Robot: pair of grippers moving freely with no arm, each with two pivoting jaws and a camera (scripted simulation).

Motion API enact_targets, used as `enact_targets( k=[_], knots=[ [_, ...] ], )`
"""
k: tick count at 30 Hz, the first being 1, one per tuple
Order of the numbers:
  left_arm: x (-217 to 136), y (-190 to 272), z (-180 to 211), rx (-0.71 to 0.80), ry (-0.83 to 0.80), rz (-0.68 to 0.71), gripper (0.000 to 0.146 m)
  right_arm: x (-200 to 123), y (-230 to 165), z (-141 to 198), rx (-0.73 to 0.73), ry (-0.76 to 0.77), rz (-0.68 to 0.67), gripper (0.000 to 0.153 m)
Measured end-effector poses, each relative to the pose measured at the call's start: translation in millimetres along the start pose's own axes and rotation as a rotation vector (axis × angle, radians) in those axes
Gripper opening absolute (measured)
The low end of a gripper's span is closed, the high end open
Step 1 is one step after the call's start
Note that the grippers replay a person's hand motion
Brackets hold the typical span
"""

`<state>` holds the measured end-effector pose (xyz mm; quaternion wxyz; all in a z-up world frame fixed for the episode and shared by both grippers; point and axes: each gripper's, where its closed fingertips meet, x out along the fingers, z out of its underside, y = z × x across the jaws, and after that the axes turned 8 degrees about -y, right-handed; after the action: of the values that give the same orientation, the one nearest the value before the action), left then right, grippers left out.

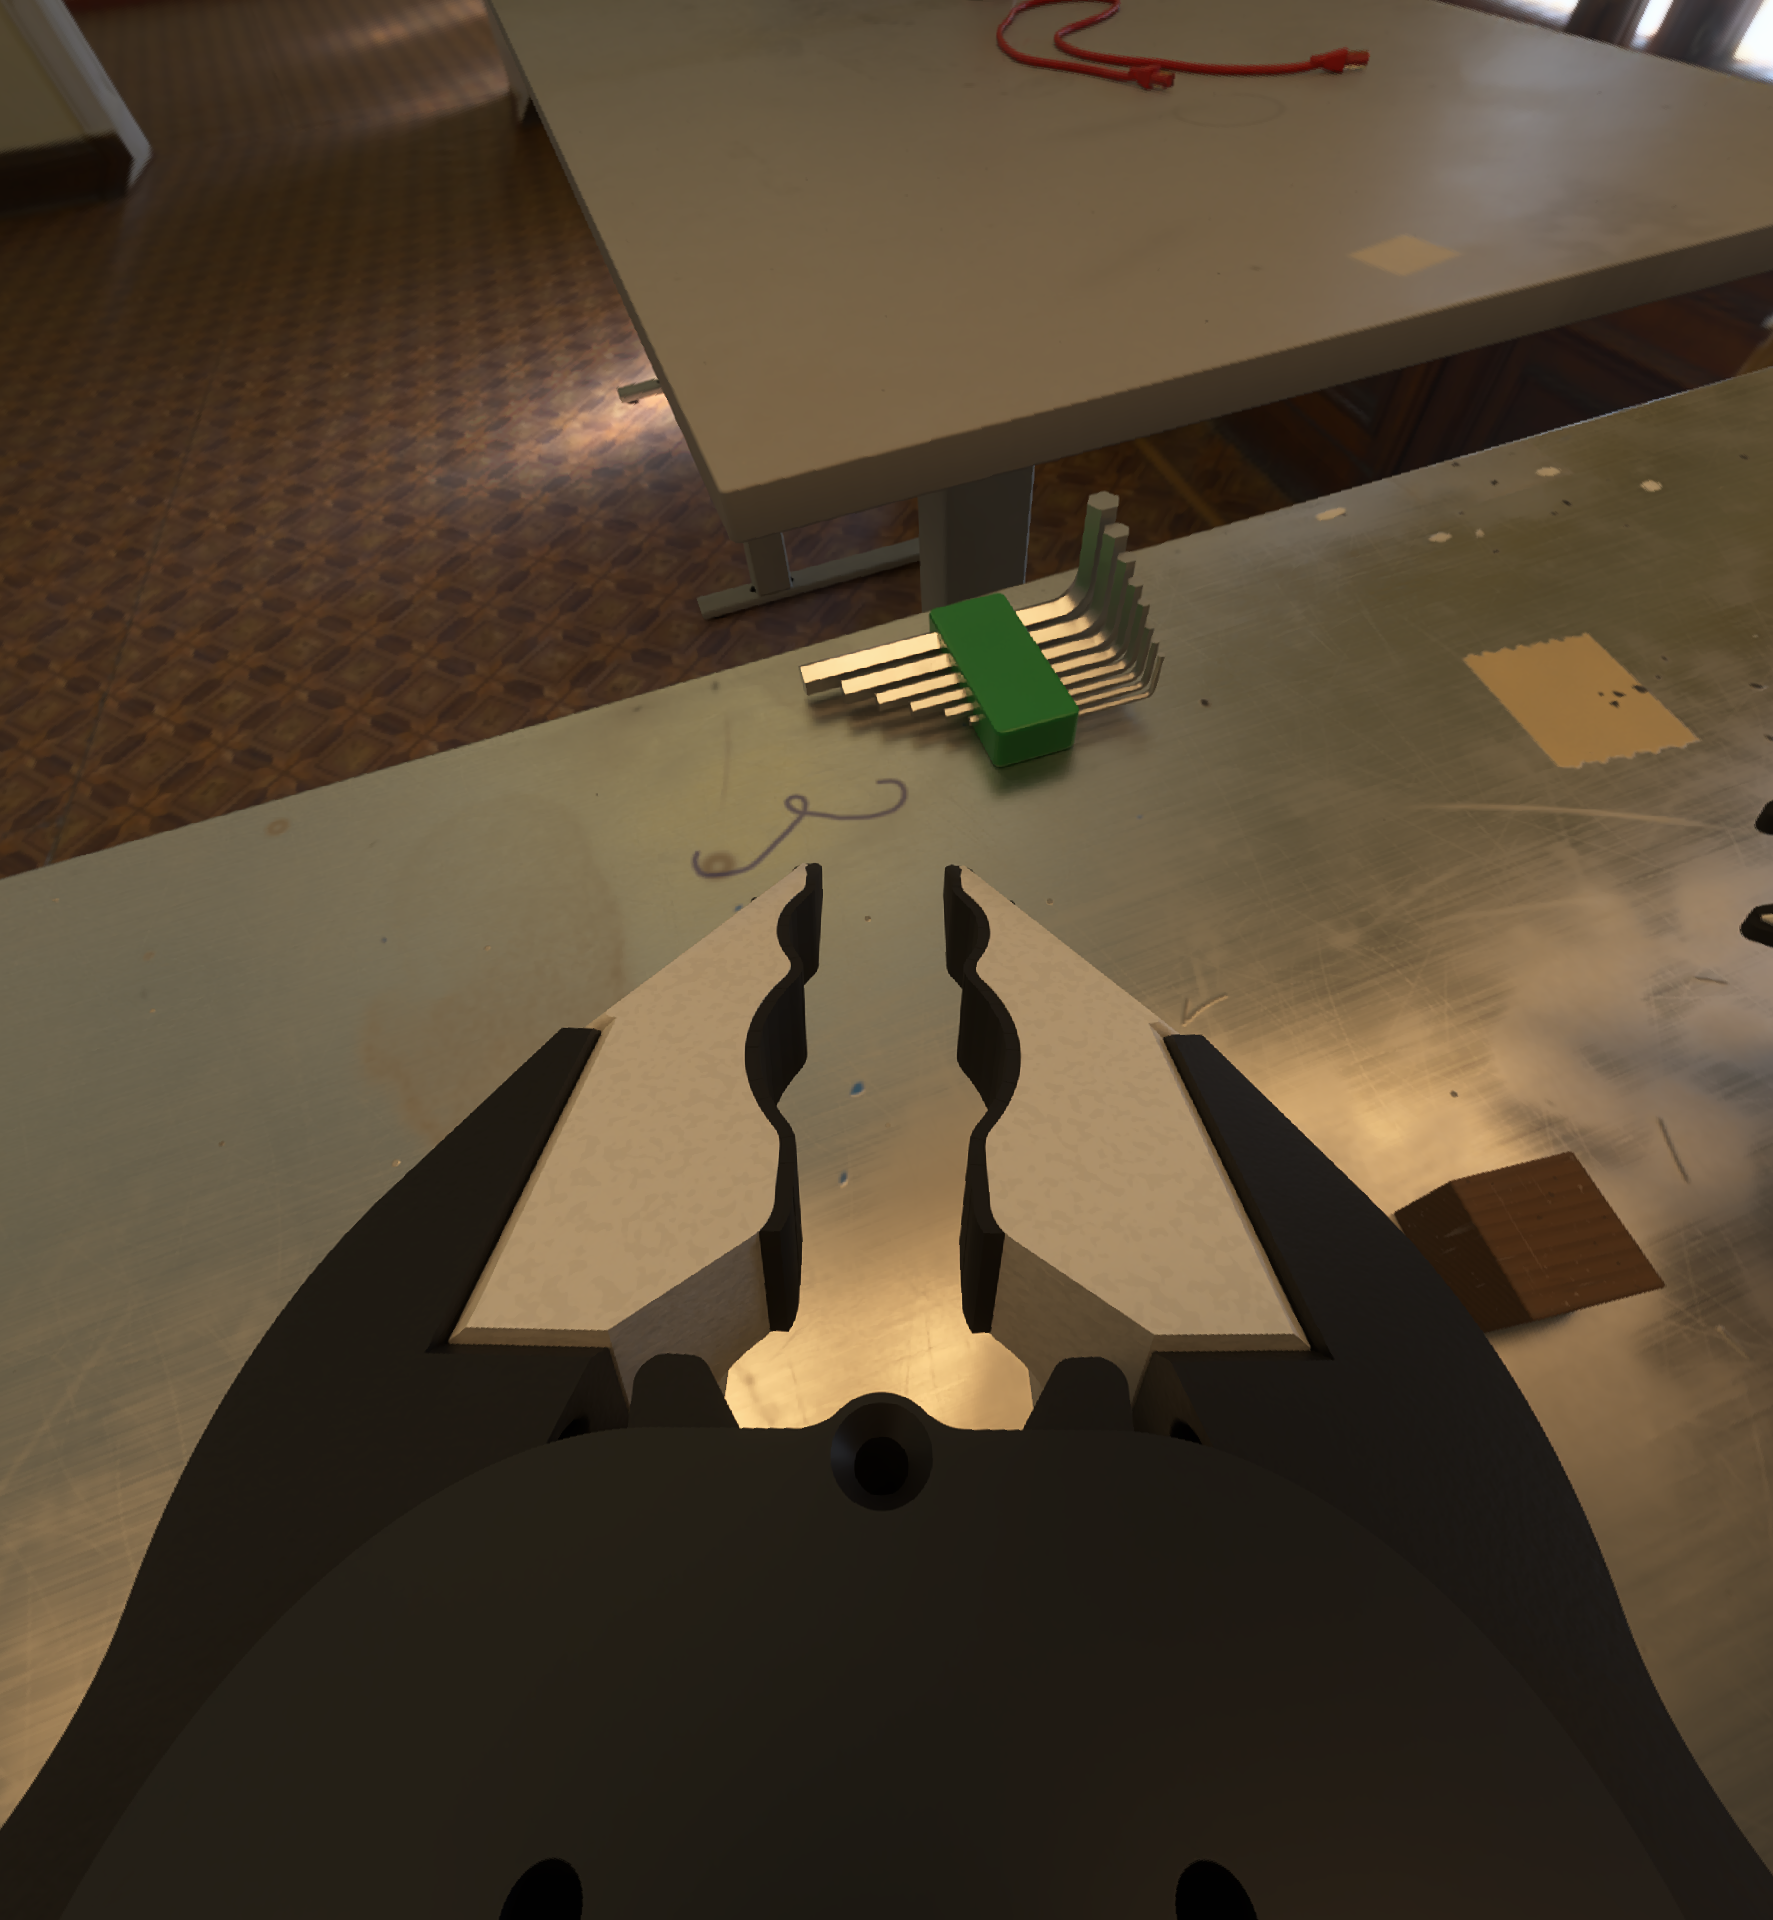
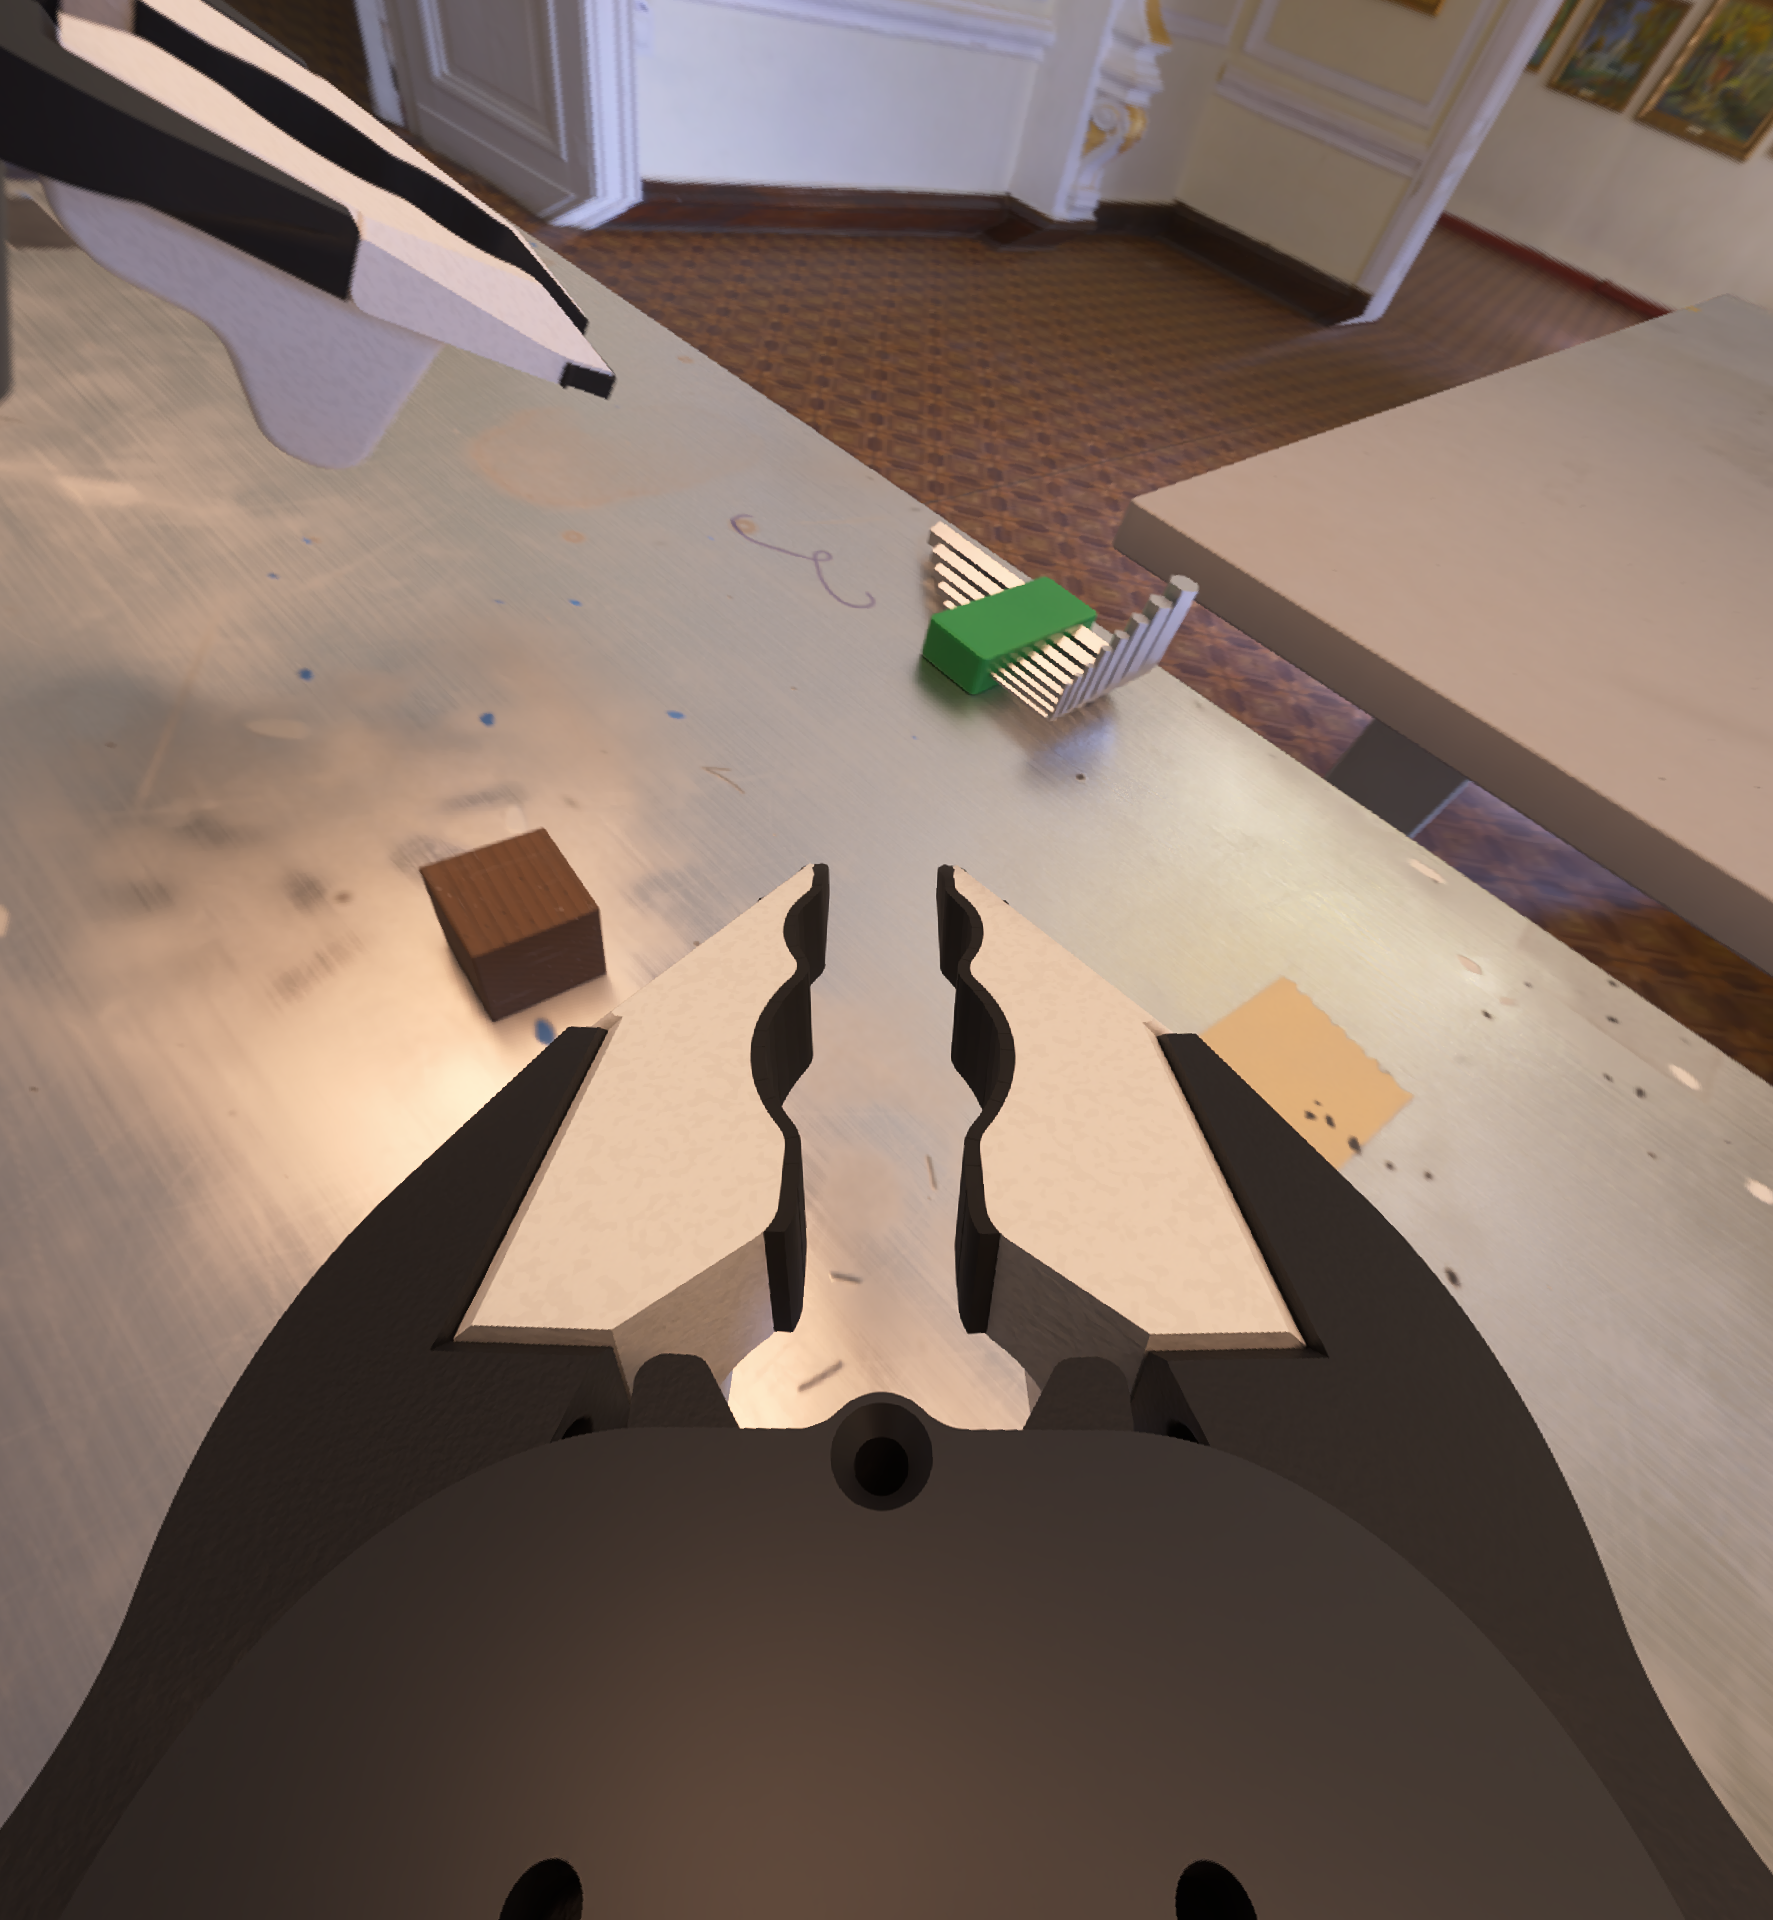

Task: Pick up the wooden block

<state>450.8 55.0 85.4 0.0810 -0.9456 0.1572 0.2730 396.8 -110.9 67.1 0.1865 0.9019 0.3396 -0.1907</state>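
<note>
**Two parted grippers above a scuffed metal worktop, wooden block lying free**

We see the left gripper (image 1: 882,878) from its own camera: a matte black, rounded body with two pale, speckled wedge-shaped fingers (image 1: 653,1122), each lined on its inner face with a wavy black pad. The jaws stand a narrow way apart, with only bare worktop between them. The right gripper (image 2: 882,878) has the same build and the same narrow gap, also holding nothing.

The worktop (image 2: 186,1091) is brushed, scratched metal with a soft sheen, dotted with blue flecks and pale chips, and bearing a thin purple scribble (image 1: 799,821).

The wooden block (image 2: 513,920) is a small dark-brown cube with fine ribbed grain. It rests flat on the worktop, well in from the edges, just to the left of the right gripper's fingertips and untouched by them. In the left wrist view the wooden block (image 1: 1526,1252) sits beside the right flank of the left gripper's body.

Close to the far edge of the worktop lies a set of hex keys (image 1: 1017,665): bright metal L-shaped rods in graded lengths, held in a smooth green rectangular holder. A tan paper patch (image 1: 1578,701) with a ragged edge lies flat nearby.

Beyond the far edge stands a second plain grey table (image 1: 1069,260) with a red cable (image 1: 1173,52) coiled on it, over a patterned brown floor (image 1: 290,468).
</note>
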Motion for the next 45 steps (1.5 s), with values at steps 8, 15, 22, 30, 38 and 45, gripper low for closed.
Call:
enact_targets(
  k=[8,15,22,30,38,45],
  knots=[
    [19,12,21,0.081,-0.102,0.014,0.024,-5,17,7,0.006,-0.012,0.079,0.022],
    [22,13,24,0.218,-0.106,-0.084,0.025,-6,16,10,-0.007,-0.024,0.067,0.026],
    [13,7,35,0.294,-0.096,-0.124,0.025,-10,-41,0,-0.045,0.032,-0.331,0.037],
    [12,-13,44,0.304,-0.113,-0.191,0.025,21,-76,11,-0.272,-0.124,-0.485,0.064],
    [16,-9,48,0.323,-0.131,-0.197,0.025,33,-90,23,-0.389,-0.224,-0.538,0.032],
    [17,-9,48,0.337,-0.135,-0.210,0.025,31,-90,22,-0.432,-0.195,-0.476,0.032]
  ],
)
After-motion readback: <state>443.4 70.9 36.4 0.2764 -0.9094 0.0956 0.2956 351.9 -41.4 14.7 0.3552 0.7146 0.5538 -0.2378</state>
